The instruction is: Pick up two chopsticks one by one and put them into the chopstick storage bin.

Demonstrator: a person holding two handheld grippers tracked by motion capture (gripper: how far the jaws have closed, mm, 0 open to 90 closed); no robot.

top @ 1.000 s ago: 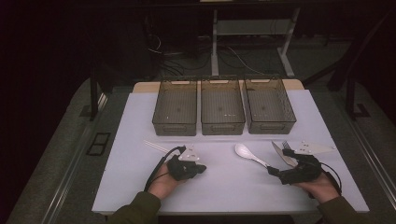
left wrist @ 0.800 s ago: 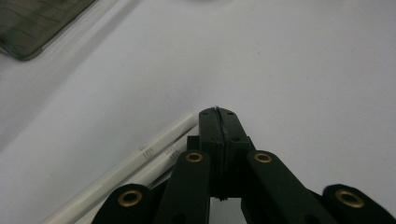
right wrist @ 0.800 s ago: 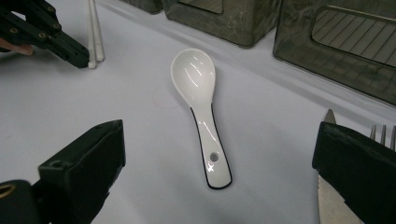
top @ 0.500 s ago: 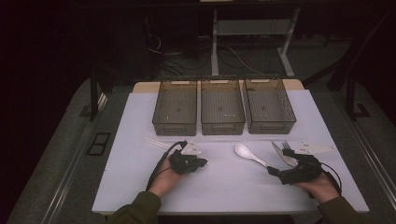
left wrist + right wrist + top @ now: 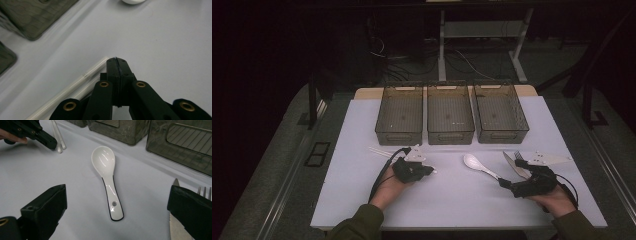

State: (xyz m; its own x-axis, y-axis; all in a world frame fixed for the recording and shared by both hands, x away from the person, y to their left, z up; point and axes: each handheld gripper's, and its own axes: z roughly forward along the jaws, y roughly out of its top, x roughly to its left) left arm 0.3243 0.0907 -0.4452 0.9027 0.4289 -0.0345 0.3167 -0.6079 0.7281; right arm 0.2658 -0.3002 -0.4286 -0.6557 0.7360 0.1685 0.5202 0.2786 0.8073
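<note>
A pair of white chopsticks (image 5: 379, 151) lies on the white table (image 5: 357, 200) in front of the left bin. My left gripper (image 5: 429, 170) rests by their right end with its jaws shut and nothing between them. In the left gripper view the chopsticks (image 5: 82, 77) run just left of the closed jaws of my left gripper (image 5: 116, 60). A white ceramic spoon (image 5: 479, 165) lies mid-table. My right gripper (image 5: 511, 173) stands open facing it, and in the right gripper view the spoon (image 5: 107, 170) lies ahead, between the spread jaws of my right gripper (image 5: 116, 195), untouched.
Three dark see-through bins (image 5: 450, 115) stand in a row at the back of the table. A knife (image 5: 176, 227) and a fork (image 5: 203, 191) lie by my right gripper's right jaw. My left gripper (image 5: 47, 141) and the chopsticks (image 5: 58, 137) show far left.
My left gripper has edged a little away from the person, toward the bins, still shut. The right gripper and the spoon have kept still.
</note>
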